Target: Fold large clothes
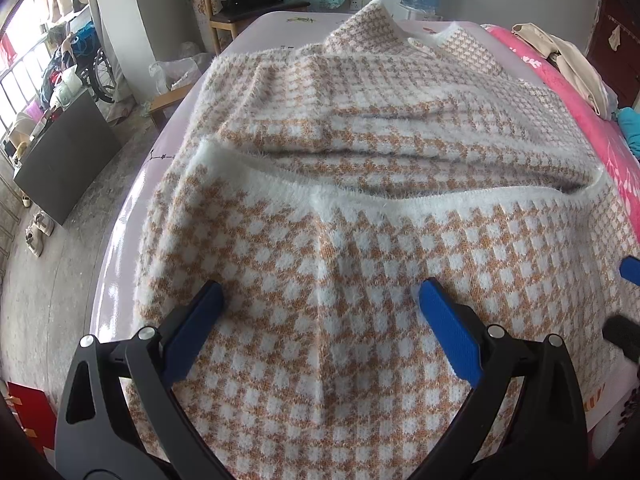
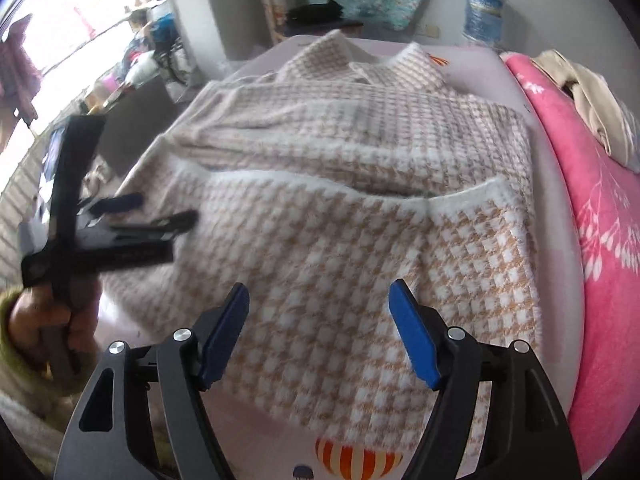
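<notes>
- I look down along my left tongs (image 1: 320, 296): their blue-padded jaws stand wide apart with nothing between them, hovering just above a fuzzy knitted sweater in an orange-and-white check (image 1: 340, 240).
- My right tongs (image 2: 318, 300) also stand wide apart and grip nothing; the sweater lies below and ahead of them, free of the pads.
- The sweater rests on a pale lilac tabletop (image 1: 128, 216). Its near half is folded up over the rest, so a white ribbed hem (image 1: 400, 196) runs crosswise just ahead of both tongs.
- Beyond that hem I see the sleeves laid inward across the body, and the white-edged collar (image 1: 384, 20) at the far end.
- In the right view, a hand in a green cuff (image 2: 52, 320) holds the left tongs at the sweater's left edge.
- A pink floral blanket (image 2: 600, 220) lies to the right of the right tongs.
- My judgement: the sleeves and one lengthwise fold look done. One more fold toward the collar, plus smoothing the rumpled layers, probably remains.
</notes>
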The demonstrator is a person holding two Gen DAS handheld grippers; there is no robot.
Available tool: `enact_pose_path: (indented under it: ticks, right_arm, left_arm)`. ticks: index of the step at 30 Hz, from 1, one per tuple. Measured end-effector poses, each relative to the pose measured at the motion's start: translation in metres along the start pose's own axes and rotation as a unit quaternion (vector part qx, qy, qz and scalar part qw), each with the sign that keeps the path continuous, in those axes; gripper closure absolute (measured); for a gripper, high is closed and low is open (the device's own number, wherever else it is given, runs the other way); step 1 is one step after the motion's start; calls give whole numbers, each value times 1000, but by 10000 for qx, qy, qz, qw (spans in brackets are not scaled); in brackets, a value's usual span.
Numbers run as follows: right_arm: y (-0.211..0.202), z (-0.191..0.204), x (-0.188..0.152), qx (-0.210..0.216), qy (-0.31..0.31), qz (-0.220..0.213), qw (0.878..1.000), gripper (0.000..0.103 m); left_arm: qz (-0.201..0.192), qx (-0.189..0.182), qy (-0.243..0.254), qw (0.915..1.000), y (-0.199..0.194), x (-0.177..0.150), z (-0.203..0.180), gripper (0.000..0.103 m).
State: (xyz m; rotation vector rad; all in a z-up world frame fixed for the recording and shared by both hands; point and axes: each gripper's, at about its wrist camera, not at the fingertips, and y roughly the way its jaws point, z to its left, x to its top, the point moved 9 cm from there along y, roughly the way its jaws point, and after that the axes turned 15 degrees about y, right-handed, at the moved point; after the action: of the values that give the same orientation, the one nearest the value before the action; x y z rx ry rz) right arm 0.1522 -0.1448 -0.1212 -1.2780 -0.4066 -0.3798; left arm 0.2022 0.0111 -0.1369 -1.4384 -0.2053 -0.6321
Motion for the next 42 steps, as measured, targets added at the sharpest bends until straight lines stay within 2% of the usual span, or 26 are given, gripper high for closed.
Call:
enact_pose_path:
  ticks: [4, 12, 17, 24, 26, 31, 37, 42]
  right_arm:
    - [23, 0, -28, -367, -319, 402, 9980, 32]
    - [4, -6, -19, -405, -220, 120, 9989, 32]
    - [17, -14, -30, -574, -214, 292, 9977, 28]
    - [2, -16, -16, -643, -170, 34, 9978, 25]
    - [-2, -20, -10, -681, -116, -72, 9976, 19]
    - [-2, -30, 5, -822, 85, -236, 9963, 17]
    - [8, -49, 16, -910, 640, -192, 9936, 14]
    - [23, -56, 16, -975, 798, -39, 9920, 10]
  left_arm:
    - [3, -7, 9, 10000, 0, 0, 0, 8]
    - [11, 5, 9, 10000, 0, -1, 1, 8]
    - [2, 18, 5, 10000, 0, -1, 1, 8]
    - [7, 20, 8, 10000, 0, -1, 0, 8]
    - [2, 24, 7, 10000, 0, -1, 1, 8]
    - [8, 26, 8, 10000, 0, -2, 0, 8]
    - [8, 27, 8, 10000, 0, -2, 0, 8]
    - [15, 27, 9, 10000, 0, -2, 0, 8]
